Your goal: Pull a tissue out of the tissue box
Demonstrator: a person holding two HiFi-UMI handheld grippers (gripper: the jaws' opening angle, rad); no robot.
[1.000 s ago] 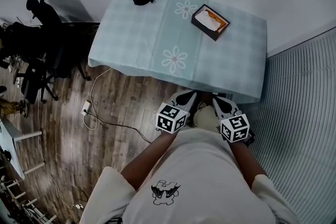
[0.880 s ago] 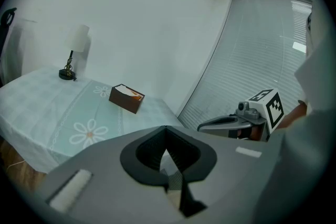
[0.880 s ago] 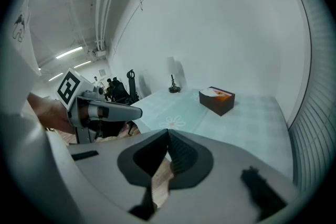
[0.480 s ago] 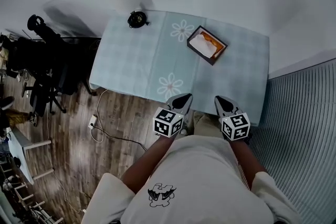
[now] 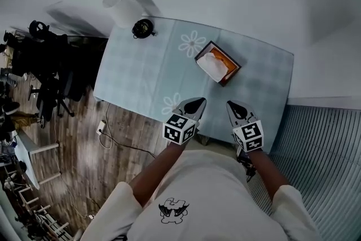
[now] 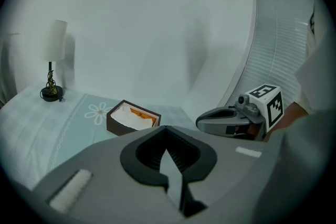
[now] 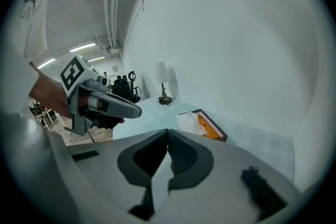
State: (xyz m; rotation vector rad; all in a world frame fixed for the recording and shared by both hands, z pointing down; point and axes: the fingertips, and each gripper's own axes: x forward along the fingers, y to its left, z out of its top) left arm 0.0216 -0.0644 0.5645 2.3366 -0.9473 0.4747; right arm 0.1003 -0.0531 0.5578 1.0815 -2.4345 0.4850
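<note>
A dark tissue box [image 5: 218, 62] with an orange inside and white tissue [image 5: 210, 63] showing at its top lies on the pale blue tablecloth [image 5: 146, 73]. My left gripper [image 5: 197, 101] hangs shut and empty over the table's near edge, well short of the box. Beside it, my right gripper [image 5: 231, 105] is also shut and empty. In the left gripper view the box [image 6: 133, 118] lies ahead of the shut jaws [image 6: 167, 127], with the right gripper [image 6: 200, 122] alongside. The right gripper view shows the box [image 7: 202, 124] beyond its shut jaws [image 7: 168, 131].
A small lamp [image 5: 142, 27] with a white shade stands at the table's far left corner. Dark office chairs [image 5: 48, 68] crowd the wooden floor at left, and a cable [image 5: 107, 135] trails there. A ribbed wall panel [image 5: 321, 166] runs along the right.
The person has walked up to the table. Both grippers moved from over the floor to above the table's near edge, and the tissue box is closer.
</note>
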